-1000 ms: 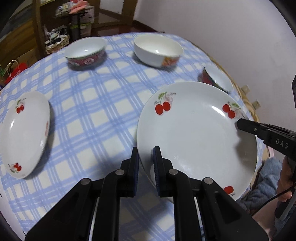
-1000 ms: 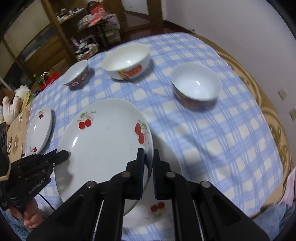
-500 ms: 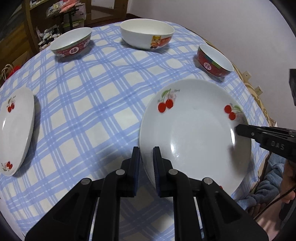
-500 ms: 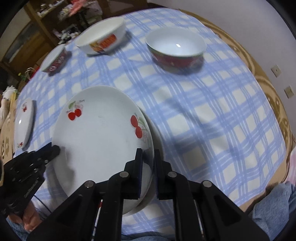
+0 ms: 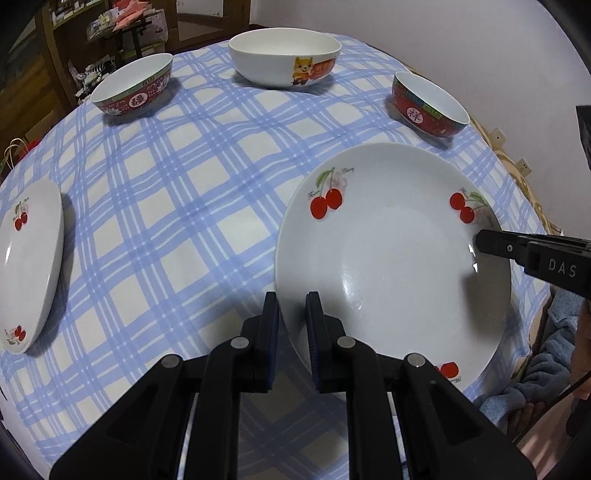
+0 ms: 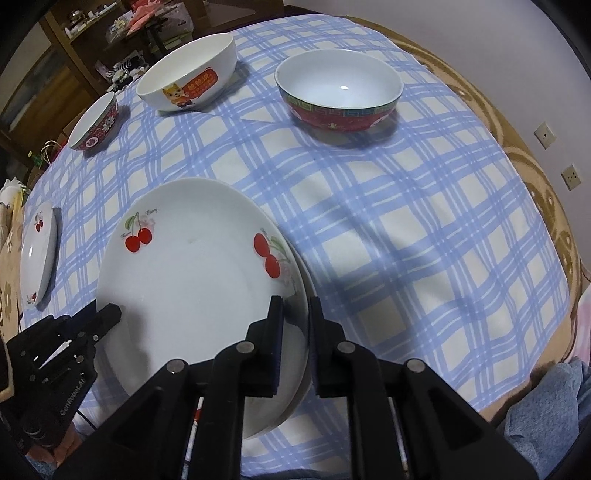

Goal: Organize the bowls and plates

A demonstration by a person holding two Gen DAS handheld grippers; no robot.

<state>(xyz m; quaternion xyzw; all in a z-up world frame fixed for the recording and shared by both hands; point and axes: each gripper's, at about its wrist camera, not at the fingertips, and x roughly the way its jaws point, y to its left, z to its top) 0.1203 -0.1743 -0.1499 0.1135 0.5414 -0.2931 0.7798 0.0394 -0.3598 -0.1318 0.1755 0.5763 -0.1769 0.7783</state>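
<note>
A large white cherry plate (image 5: 391,254) (image 6: 192,280) lies on a second cherry plate (image 6: 304,328) on the checked tablecloth (image 5: 177,192). My left gripper (image 5: 291,314) is shut on the top plate's left rim. My right gripper (image 6: 295,317) is shut on its right rim, over the lower plate's edge; it also shows in the left wrist view (image 5: 491,242). A smaller cherry plate (image 5: 29,258) (image 6: 38,251) lies at the far left. At the back stand a white dog-print bowl (image 5: 284,59) (image 6: 188,74) and two red bowls (image 5: 133,90) (image 5: 428,105) (image 6: 340,92) (image 6: 96,123).
The table edge runs close behind the right red bowl, with a wall and sockets (image 6: 570,175) beyond. Wooden shelves with clutter (image 5: 122,26) stand behind the table. A blue cloth (image 5: 543,384) lies at the near right edge.
Both grippers have lowered the top plate onto the lower plate, which is now almost covered. The cameras sit lower, and the bowls look closer.
</note>
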